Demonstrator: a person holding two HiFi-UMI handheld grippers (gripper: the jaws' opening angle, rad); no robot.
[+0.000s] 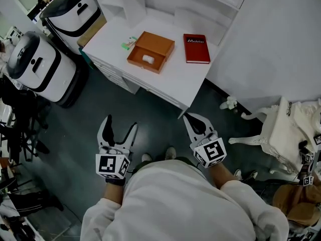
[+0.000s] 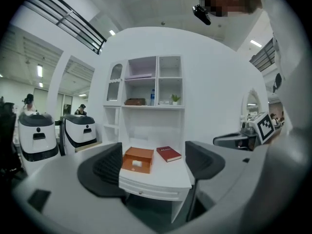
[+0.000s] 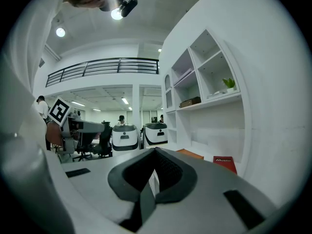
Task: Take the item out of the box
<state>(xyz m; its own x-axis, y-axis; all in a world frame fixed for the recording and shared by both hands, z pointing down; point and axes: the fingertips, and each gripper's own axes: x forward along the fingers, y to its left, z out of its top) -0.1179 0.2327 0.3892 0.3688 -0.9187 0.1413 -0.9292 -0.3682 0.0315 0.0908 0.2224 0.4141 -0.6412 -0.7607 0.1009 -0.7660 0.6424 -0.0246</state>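
Standing well back from the white counter [image 1: 175, 82], a person holds the left gripper [image 1: 121, 123] with jaws wide and the right gripper [image 1: 189, 118] with jaws together, both empty, seemingly poised to reach the white item [image 1: 148, 58] lying inside the open orange box [image 1: 159, 44].

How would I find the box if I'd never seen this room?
Find the white desk. On it lies an orange-brown box, just left of a red book. The box is the open one, with a small white item inside.
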